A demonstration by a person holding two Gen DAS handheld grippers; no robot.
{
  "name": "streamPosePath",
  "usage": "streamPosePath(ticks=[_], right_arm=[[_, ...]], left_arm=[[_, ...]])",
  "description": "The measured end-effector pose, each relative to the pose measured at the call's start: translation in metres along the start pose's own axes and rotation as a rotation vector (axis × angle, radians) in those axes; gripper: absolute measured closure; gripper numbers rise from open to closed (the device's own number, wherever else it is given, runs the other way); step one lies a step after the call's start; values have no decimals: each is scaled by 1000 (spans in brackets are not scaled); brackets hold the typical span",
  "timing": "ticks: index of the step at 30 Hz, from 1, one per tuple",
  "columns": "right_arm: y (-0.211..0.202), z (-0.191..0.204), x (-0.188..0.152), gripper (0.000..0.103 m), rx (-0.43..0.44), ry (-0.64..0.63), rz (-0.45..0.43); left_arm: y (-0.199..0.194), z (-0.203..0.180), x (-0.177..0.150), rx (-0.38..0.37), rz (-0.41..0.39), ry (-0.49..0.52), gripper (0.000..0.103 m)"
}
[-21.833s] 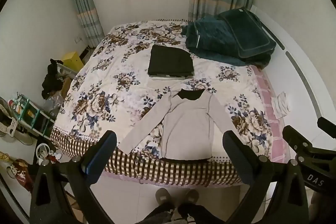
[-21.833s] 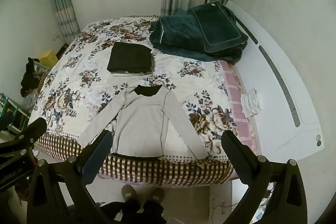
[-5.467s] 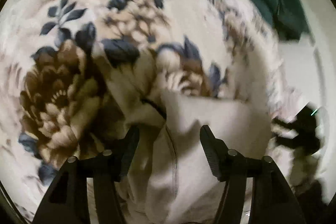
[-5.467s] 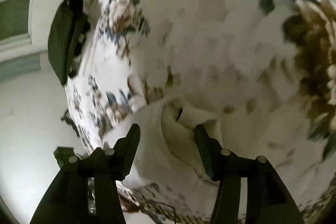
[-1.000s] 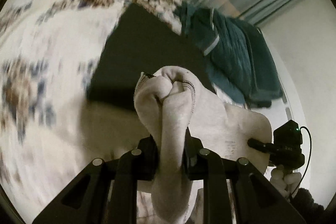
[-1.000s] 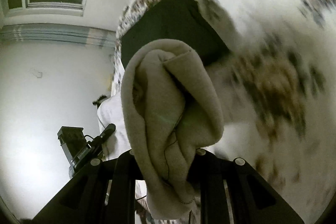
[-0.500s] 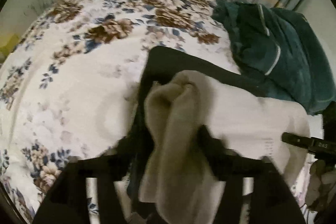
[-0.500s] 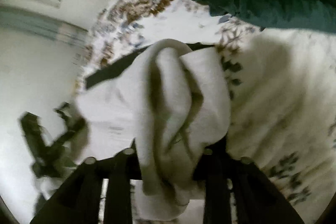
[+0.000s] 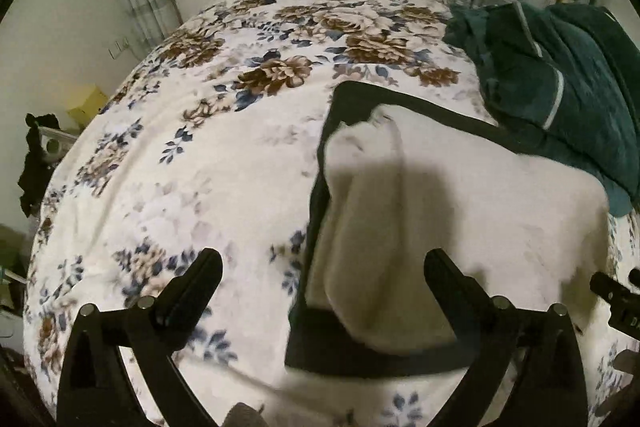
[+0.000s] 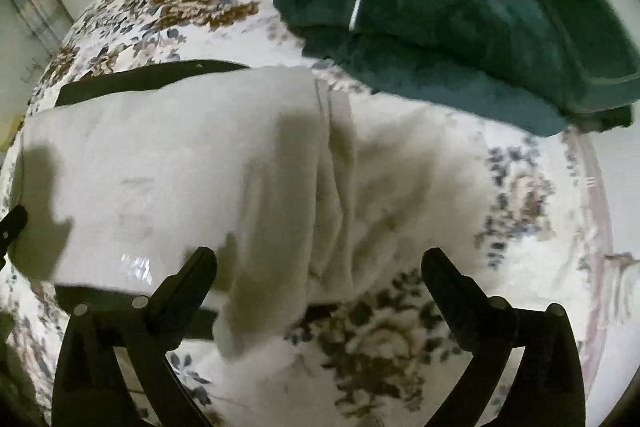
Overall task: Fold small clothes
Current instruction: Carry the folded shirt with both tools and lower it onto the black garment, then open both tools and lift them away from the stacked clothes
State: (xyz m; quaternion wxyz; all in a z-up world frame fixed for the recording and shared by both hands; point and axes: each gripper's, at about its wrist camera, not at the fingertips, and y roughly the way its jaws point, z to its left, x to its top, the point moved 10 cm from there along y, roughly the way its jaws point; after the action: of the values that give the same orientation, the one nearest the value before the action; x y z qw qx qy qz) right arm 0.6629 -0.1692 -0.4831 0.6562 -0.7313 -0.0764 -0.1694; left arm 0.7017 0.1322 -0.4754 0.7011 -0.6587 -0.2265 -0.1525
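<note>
The folded pale shirt lies on the black folded garment on the floral bed. My left gripper hangs over the shirt's left edge. Its jaws are opening wide, and the cloth lies below them, clear of the pads. In the right wrist view the shirt spreads across the black garment, with a rumpled fold at its right end. My right gripper hovers above that fold, jaws opening and gripping nothing. Each gripper shows at the edge of the other's view.
A dark green blanket is heaped at the bed's far right, close to the stack, and fills the top of the right wrist view. Curtains and a wall stand behind the bed. A yellow box and dark clothing sit left of it.
Both grippers were shut on bunched ends of the shirt a second ago. They have opened and let go, and the shirt now rests flat on the black garment.
</note>
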Motion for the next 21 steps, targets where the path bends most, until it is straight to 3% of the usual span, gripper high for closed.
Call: streamPosePath(ticks=[14, 21], right_arm=[[-229, -31, -73, 0, -60, -7, -196], [-353, -47, -114, 0, -41, 4, -292]], left_arm=[[-196, -20, -46, -15, -117, 35, 0], [-308, -19, -57, -32, -228, 29, 0]])
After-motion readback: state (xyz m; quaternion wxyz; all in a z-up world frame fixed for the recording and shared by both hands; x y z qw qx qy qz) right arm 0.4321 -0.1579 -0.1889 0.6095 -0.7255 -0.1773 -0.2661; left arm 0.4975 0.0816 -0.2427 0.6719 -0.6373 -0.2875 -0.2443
